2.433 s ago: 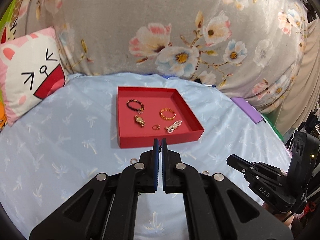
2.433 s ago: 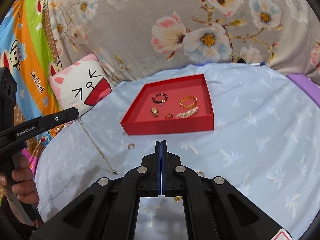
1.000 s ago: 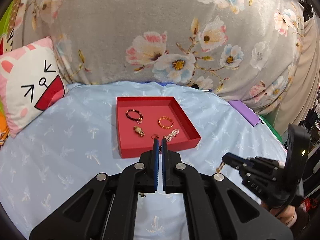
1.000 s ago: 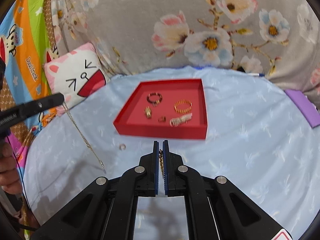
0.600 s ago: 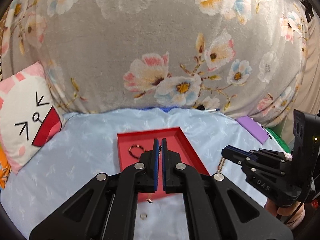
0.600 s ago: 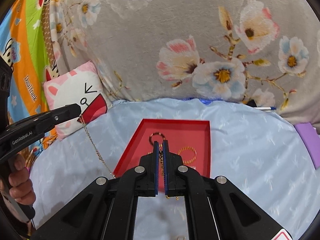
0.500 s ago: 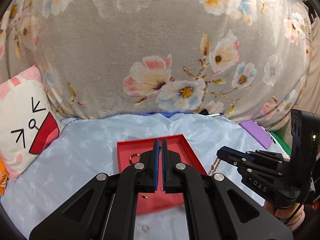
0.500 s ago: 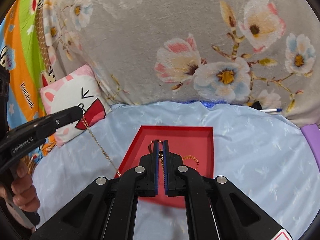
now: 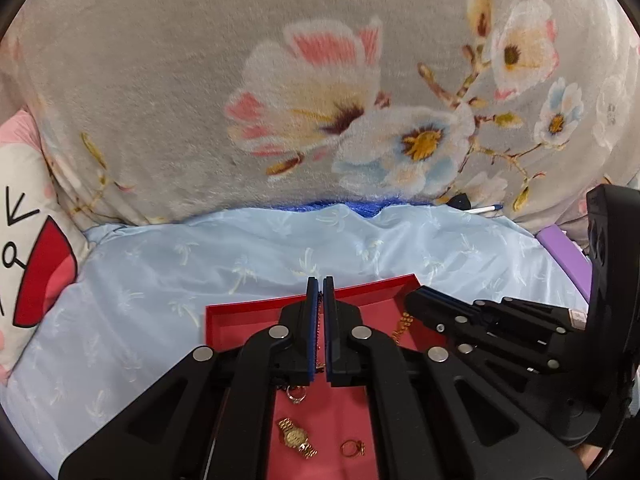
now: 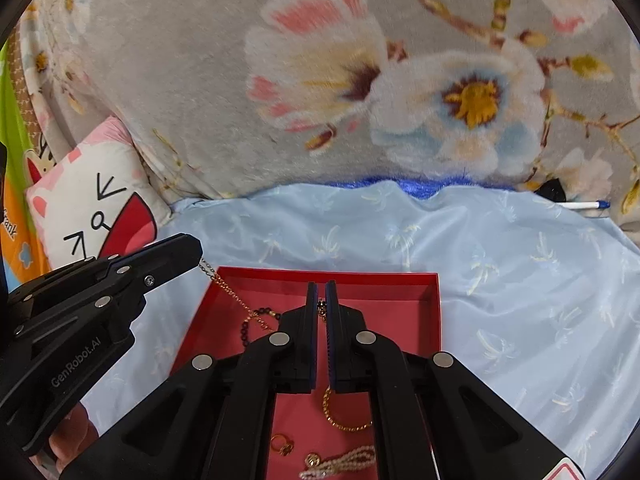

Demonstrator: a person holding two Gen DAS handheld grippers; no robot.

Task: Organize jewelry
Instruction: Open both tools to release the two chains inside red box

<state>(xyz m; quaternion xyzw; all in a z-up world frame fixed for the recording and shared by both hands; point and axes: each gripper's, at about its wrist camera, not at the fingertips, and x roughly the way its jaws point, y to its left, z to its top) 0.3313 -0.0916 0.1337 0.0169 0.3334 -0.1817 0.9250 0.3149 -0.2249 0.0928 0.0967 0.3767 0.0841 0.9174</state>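
A red tray (image 9: 240,312) (image 10: 424,292) lies on the pale blue sheet. My left gripper (image 9: 319,284) is shut on a thin gold necklace chain (image 10: 232,292) that hangs from its tip (image 10: 192,252) down into the tray. My right gripper (image 10: 321,286) is shut on a gold chain piece (image 10: 321,312), which also shows in the left wrist view (image 9: 402,326). Both grippers hover over the tray. In the tray lie a gold watch (image 9: 296,438), gold rings (image 9: 352,448), a dark bead bracelet (image 10: 250,322), a gold bracelet (image 10: 344,416) and a pearl piece (image 10: 344,464).
A grey floral blanket (image 9: 320,100) rises behind the bed. A pink cat pillow (image 10: 92,196) lies at the left. A purple object (image 9: 564,256) sits at the right edge and a pen (image 10: 584,204) at the back right.
Both grippers have moved forward and down over the red tray, each carrying its chain. The necklace now hangs into the tray.
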